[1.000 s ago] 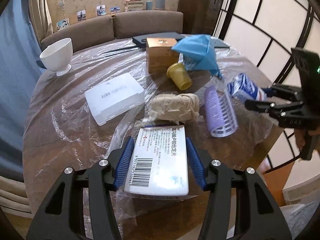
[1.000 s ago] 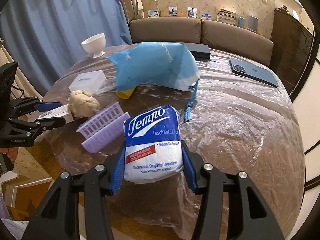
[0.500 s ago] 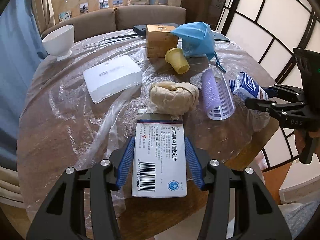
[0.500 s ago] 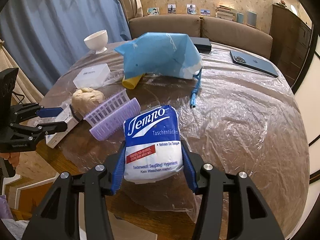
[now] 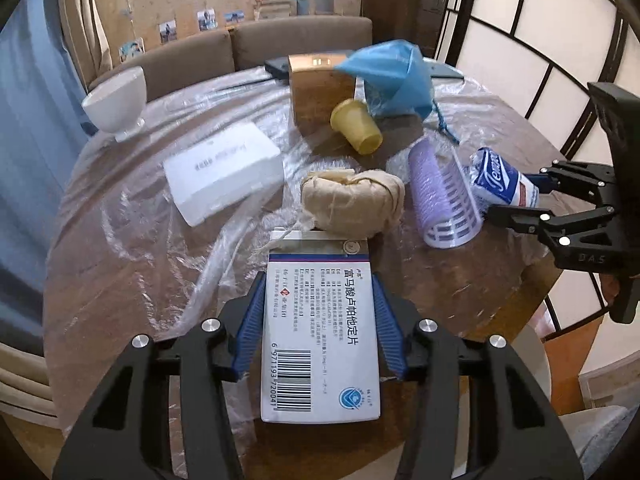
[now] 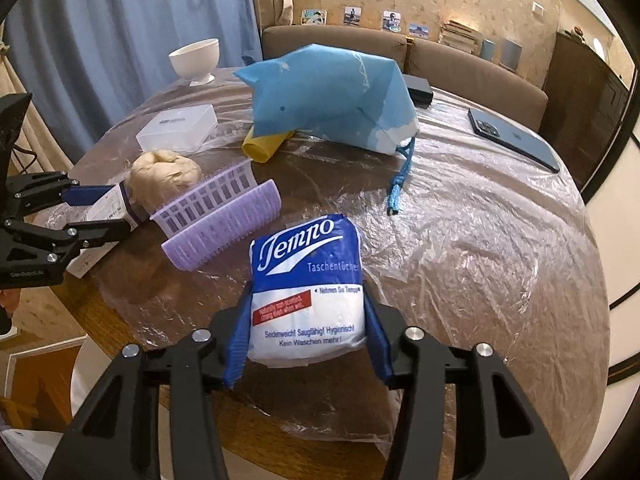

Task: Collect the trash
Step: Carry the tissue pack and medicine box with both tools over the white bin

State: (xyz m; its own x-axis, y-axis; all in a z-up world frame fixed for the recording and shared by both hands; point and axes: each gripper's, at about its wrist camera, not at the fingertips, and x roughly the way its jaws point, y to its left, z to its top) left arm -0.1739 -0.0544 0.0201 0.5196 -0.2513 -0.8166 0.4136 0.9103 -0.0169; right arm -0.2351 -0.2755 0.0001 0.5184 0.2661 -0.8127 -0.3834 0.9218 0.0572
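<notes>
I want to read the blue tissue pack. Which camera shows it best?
The right wrist view: the tissue pack fills the middle, label facing us. The left wrist view shows it small and sideways at the edge.

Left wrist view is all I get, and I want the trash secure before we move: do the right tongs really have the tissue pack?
Observer: Yes. The right wrist view shows the right tongs shut on the tissue pack, with both pads pressed into its sides.
Operator: Is anything hidden behind the blue bag?
Observer: A dark blue phone lies flat on the plastic sheet beyond it.
Operator: Where does the bag's cord end?
Observer: It runs from the bag's corner toward the tissue pack. Its end lies loose on the sheet, short of the pack.
</notes>
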